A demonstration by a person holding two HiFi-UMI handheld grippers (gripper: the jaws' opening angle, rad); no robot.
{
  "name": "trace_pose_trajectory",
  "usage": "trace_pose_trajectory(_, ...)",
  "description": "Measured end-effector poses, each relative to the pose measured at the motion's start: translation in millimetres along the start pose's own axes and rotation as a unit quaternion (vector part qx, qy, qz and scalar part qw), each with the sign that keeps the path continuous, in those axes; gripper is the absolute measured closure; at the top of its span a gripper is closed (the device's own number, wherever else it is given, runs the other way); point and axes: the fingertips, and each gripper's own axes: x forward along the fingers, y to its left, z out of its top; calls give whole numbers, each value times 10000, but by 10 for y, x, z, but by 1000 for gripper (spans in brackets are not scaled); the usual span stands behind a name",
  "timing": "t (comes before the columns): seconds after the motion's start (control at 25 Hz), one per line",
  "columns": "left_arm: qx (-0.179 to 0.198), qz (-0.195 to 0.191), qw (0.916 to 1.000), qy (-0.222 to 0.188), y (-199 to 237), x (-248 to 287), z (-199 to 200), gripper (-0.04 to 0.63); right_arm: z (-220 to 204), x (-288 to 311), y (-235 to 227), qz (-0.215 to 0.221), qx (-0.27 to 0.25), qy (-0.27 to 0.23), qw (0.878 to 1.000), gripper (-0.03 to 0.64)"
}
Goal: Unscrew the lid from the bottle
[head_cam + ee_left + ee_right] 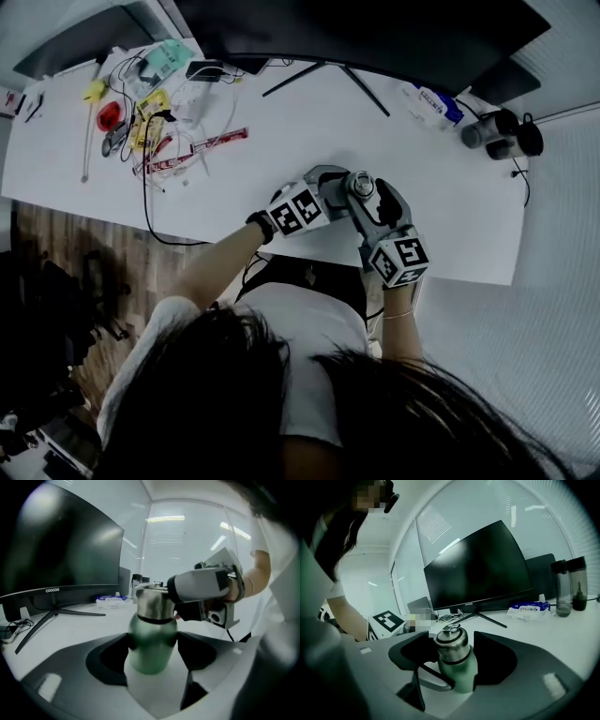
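Note:
A green bottle (361, 185) with a steel lid stands near the white table's front edge (281, 248). In the left gripper view the left gripper (152, 651) is shut on the green body of the bottle (151, 641), with both jaws pressed against its sides. In the right gripper view the right gripper (451, 657) closes around the steel lid (451, 645), which has a ring on top. One of that gripper's fingers (197, 585) lies against the lid (151, 603) in the left gripper view. The two grippers meet at the bottle from the left (333, 187) and from the front right (373, 204).
A large black monitor (478, 569) on a splayed stand sits behind the bottle. Two dark bottles (502, 136) and a tissue pack (431, 103) lie at the back right. Cables and small tools (150, 122) clutter the back left. The person's arms cross the table's front edge.

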Motion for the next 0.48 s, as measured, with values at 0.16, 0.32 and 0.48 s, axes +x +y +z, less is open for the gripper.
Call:
trace_pose_trajectory(0.16, -173, 313, 9994, 12, -12, -4, -2, 212, -46, 71, 10, -454, -229, 52, 9987, 342)
trace_pose_trajectory(0.32, -204, 326, 9993, -10, -13, -14, -5, 212, -44, 96, 10, -578, -376, 110, 9976, 360)
trace_pose_trajectory(0.48, -101, 58, 9999, 4, -23, -15, -18, 212, -65, 106, 37, -118, -549, 336, 9979, 362)
